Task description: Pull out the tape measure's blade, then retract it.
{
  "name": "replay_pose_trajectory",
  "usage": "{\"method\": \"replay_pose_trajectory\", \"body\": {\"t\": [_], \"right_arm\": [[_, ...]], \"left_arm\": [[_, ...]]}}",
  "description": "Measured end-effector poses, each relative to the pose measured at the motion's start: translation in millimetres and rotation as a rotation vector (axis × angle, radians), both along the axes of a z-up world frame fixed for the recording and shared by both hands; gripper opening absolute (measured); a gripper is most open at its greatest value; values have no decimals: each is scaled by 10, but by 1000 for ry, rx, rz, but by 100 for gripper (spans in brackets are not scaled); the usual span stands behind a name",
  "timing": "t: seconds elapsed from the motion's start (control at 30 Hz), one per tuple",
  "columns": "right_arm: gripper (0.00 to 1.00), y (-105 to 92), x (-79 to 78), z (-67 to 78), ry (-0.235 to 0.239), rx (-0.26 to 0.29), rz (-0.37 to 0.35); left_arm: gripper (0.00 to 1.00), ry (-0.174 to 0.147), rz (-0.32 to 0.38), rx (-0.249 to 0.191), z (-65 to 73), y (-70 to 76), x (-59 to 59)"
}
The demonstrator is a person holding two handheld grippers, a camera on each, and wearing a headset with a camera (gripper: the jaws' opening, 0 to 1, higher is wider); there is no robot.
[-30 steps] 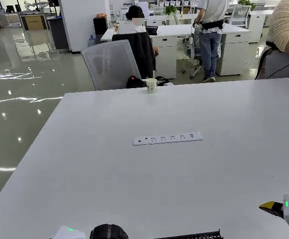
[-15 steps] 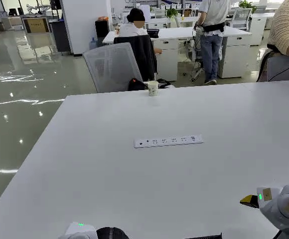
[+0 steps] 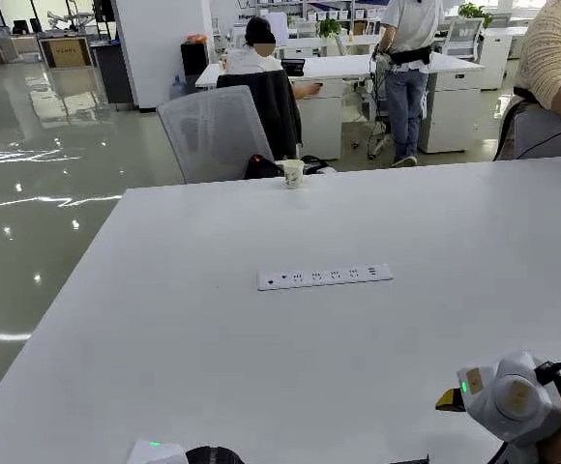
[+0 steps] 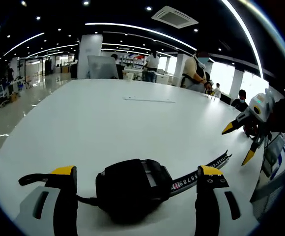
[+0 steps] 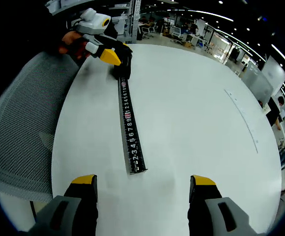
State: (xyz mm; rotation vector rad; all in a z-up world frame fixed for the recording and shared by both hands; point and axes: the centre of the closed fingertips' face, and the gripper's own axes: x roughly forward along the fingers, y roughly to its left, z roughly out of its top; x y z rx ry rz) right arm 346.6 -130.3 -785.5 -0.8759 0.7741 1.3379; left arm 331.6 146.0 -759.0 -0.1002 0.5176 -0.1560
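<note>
The tape measure lies along the near edge of the table (image 4: 132, 113). Its black case (image 4: 132, 189) is on the left and its blade (image 5: 128, 123) runs flat to the right.

The left tool (image 4: 137, 170) straddles the case with its jaws apart. A gap shows on the left side, where a thin strap (image 4: 34, 179) trails out, so it does not look clamped. The right tool (image 5: 143, 179) is also spread, and the blade's end hook (image 5: 138, 168) lies just ahead of it, between the jaws and untouched.

With the blade drawn out, the retraction looks like the part left to do.

The case looks compact and fairly dense with a matte shell, so it should grip well across its two flat sides. The blade is thin sprung steel. It is stiff along its length but likely to buckle if bent, and its edges are slick and narrow. The hook is the sensible place to pinch it. The spring may whip the blade back, so holding the hook and feeding it in towards the case seems wiser than letting go.
</note>
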Motion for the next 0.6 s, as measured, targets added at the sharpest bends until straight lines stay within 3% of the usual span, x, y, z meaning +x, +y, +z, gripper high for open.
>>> {"method": "replay_pose_trajectory", "body": {"t": [0.13, 0.33, 0.6], "right_arm": [[71, 41, 20, -42, 24, -17, 19], [62, 112, 20, -85, 66, -31, 38], [46, 124, -54, -174, 85, -61, 90]], "left_arm": [[99, -18, 1, 39, -20, 24, 7], [99, -35, -3, 34, 8, -6, 6], [99, -48, -2, 40, 7, -4, 28]]}}
